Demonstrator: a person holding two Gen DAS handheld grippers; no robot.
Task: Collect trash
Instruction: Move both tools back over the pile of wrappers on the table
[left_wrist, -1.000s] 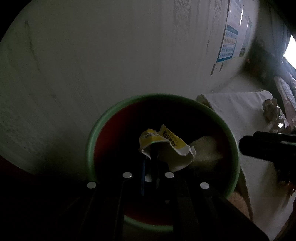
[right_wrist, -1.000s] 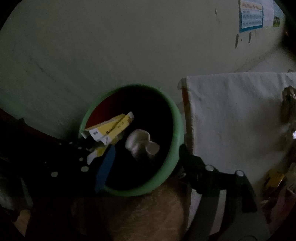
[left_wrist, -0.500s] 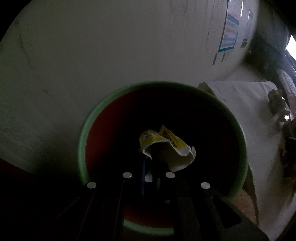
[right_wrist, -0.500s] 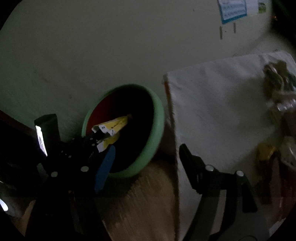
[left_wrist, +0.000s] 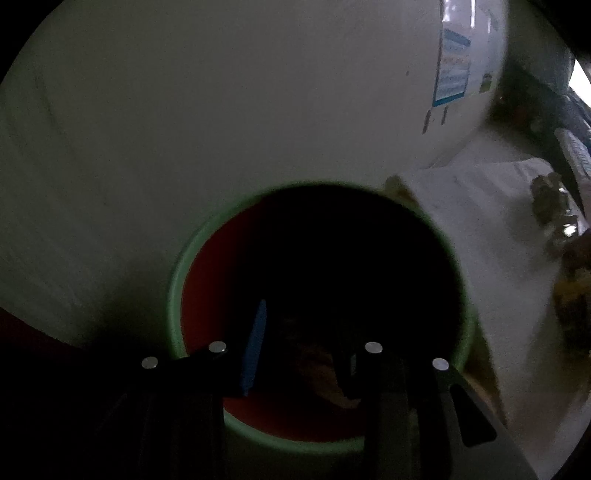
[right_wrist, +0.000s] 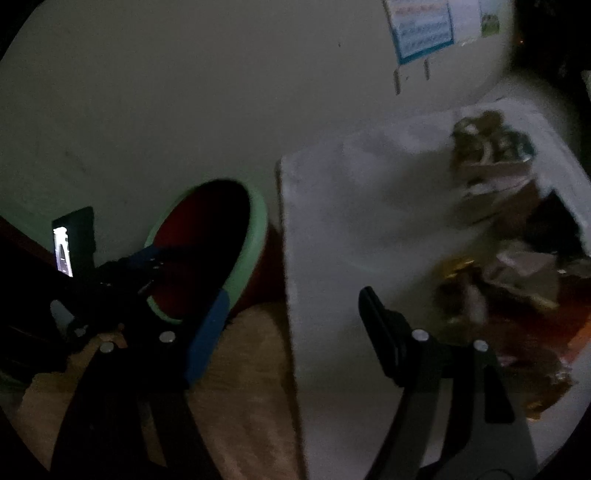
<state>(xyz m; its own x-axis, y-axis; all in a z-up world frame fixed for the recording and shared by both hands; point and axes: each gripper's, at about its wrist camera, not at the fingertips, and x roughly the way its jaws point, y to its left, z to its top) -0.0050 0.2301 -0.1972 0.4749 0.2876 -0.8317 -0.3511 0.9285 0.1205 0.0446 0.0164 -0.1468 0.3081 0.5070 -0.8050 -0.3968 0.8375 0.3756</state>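
Our left tongs (left_wrist: 295, 350) hang spread and empty over the mouth of the green-rimmed bin (left_wrist: 177, 280), which sits against the surface's (right_wrist: 351, 240) left edge so scraps can drop straight in. Our right tongs (right_wrist: 291, 325) gape wide too, facing the trash pile (right_wrist: 498, 258) near the surface's right edge, likely next.

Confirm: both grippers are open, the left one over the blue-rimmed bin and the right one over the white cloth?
Not quite: the bin has a green rim, not blue, as the left wrist view shows. The left gripper and right gripper are open; the white cloth is right.
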